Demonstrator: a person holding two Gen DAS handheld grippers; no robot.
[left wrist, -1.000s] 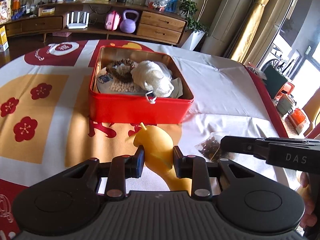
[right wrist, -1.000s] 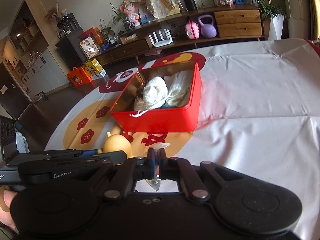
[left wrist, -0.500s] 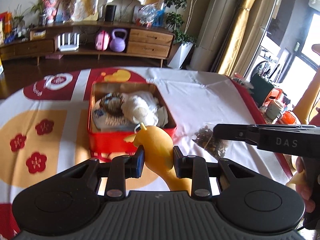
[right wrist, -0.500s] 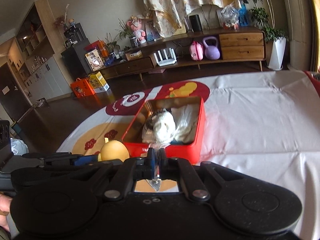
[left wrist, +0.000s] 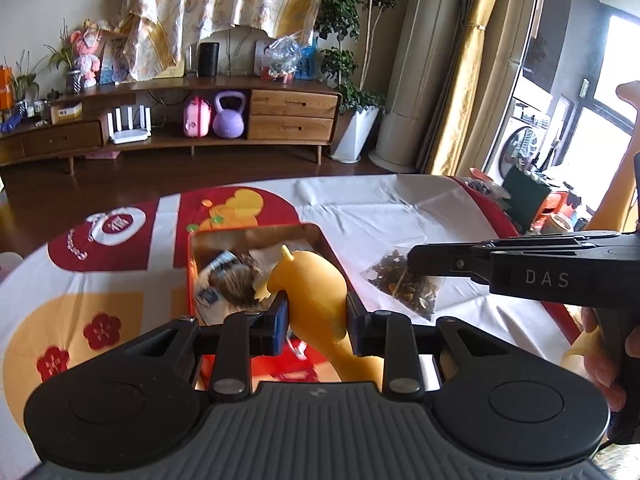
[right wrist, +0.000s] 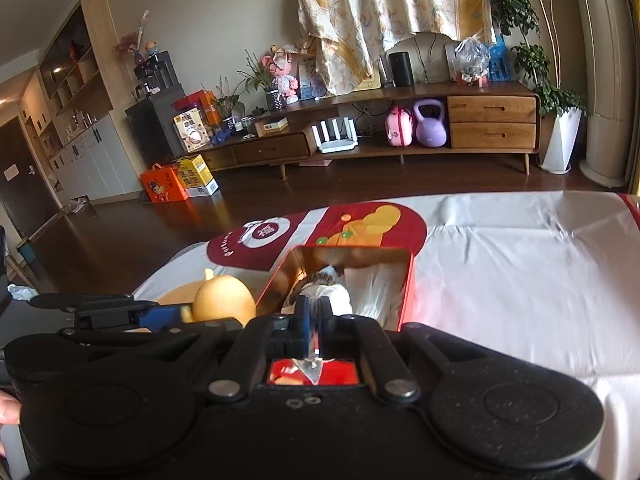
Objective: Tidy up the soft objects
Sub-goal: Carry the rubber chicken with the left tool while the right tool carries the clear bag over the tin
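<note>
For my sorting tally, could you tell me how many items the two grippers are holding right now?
2: a yellow rubber toy clamped in the left gripper, and a clear packet of dried bits pinched by the right gripper.

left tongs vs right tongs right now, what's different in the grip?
Left tongs stand part open, clamped on a bulky yellow rubber chicken; right tongs are pinched nearly shut on a thin clear bag of dried bits. Both carry their load near the red tin.

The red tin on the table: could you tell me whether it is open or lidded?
Open: the red tin shows no lid, and its contents lie visible inside.
</note>
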